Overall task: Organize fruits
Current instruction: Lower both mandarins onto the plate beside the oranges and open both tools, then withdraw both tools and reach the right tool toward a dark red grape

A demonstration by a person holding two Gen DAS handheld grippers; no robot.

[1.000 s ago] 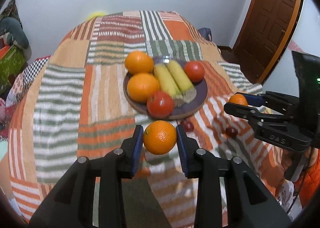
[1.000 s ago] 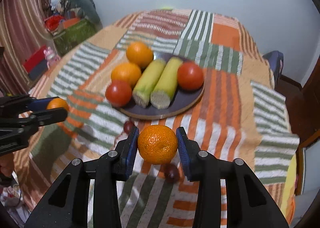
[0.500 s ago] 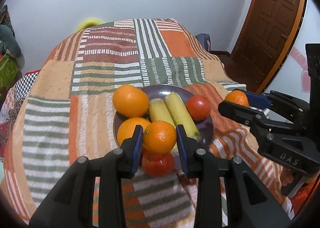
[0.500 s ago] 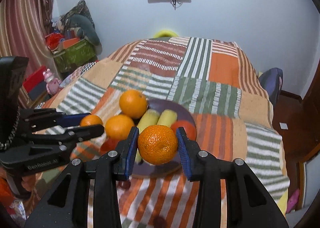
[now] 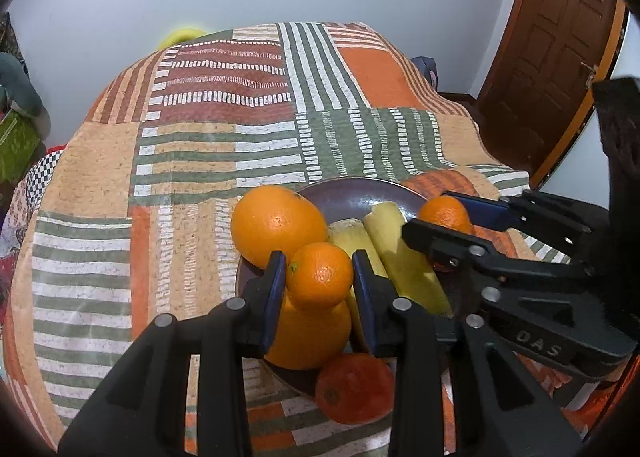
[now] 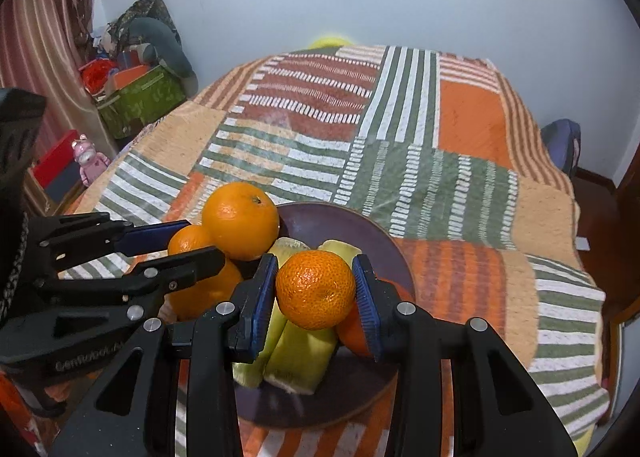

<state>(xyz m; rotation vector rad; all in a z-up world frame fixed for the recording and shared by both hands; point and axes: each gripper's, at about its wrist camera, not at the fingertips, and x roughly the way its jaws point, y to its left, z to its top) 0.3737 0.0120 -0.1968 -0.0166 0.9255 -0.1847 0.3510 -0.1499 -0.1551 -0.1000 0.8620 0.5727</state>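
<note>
Mandarins sit clamped in both tools: the left gripper [image 5: 320,277] pinches a small mandarin [image 5: 320,275] between its blue pads, and the right gripper [image 6: 316,289] is closed on a pebbly mandarin [image 6: 315,289] the same way. Both are held above the dark plate [image 6: 344,217] on the patchwork cloth [image 6: 460,185], side by side. On the plate lie two large oranges [image 5: 278,231], two pale yellow pieces [image 5: 400,261] and a tomato [image 5: 354,387] at the near rim.
</note>
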